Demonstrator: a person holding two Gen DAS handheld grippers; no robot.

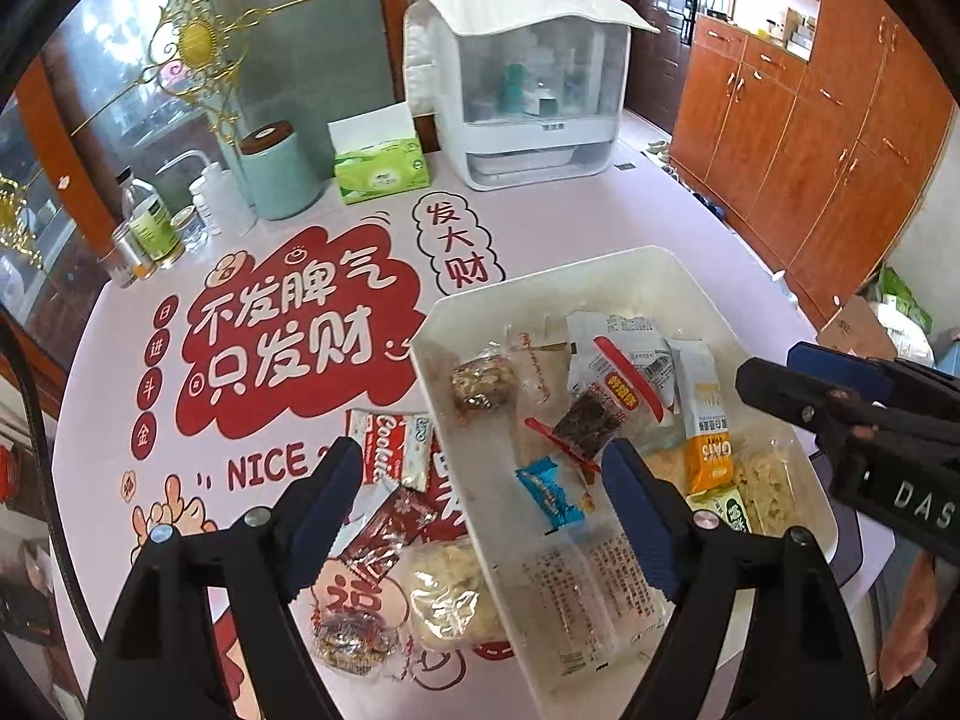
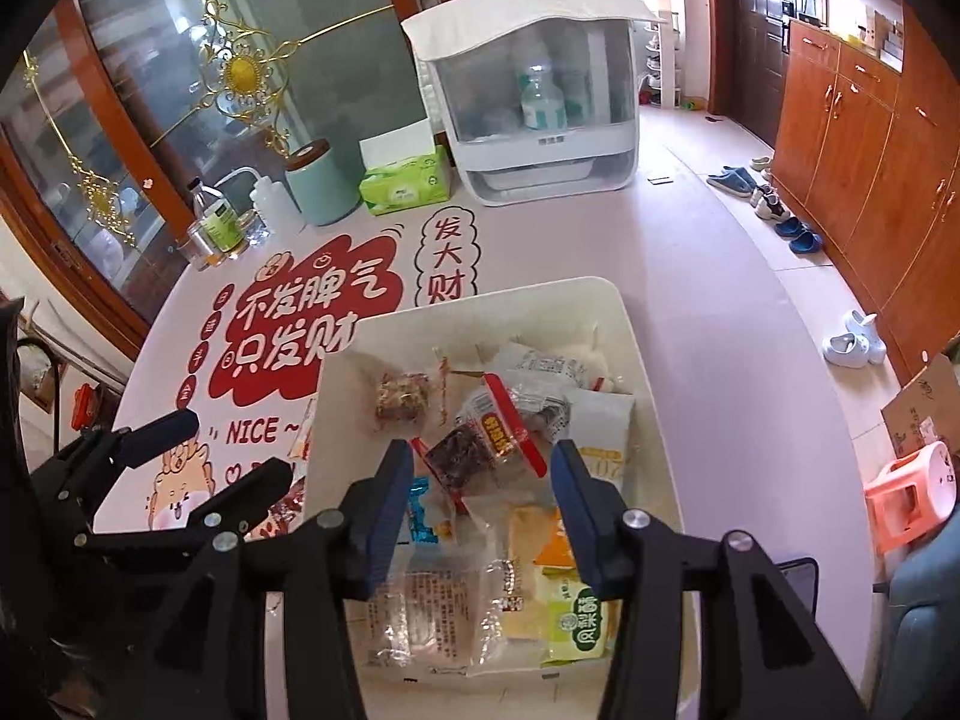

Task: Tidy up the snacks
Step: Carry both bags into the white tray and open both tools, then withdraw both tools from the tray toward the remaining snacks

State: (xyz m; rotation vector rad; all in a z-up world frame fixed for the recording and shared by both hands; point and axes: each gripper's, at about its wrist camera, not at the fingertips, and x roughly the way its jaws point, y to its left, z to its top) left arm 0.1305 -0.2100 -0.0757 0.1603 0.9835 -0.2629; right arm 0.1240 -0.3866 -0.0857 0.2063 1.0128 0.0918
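A white bin [image 1: 576, 267] [image 2: 654, 414] holds several wrapped snacks, among them a dark red-striped packet [image 1: 591, 420] [image 2: 474, 450], a blue packet [image 1: 549, 489] and an orange oats packet [image 1: 708, 438]. My left gripper [image 1: 486, 474] is open and empty, straddling the bin's left wall. Left of the bin on the table lie a Cookie packet [image 1: 390, 450], a dark red packet [image 1: 384, 531], a pale round snack [image 1: 450, 594] and a foil-wrapped snack [image 1: 351, 639]. My right gripper [image 2: 483, 480] is open and empty above the bin. It also shows in the left wrist view [image 1: 798, 387].
The pink table mat [image 1: 288, 330] carries a white lidded container [image 1: 522, 84], a green tissue box [image 1: 381, 165], a teal canister [image 1: 279, 171] and bottles [image 1: 150, 222] at the back. Wooden cabinets [image 2: 870, 168], slippers [image 2: 852, 342] and a pink stool [image 2: 912, 492] are at the right.
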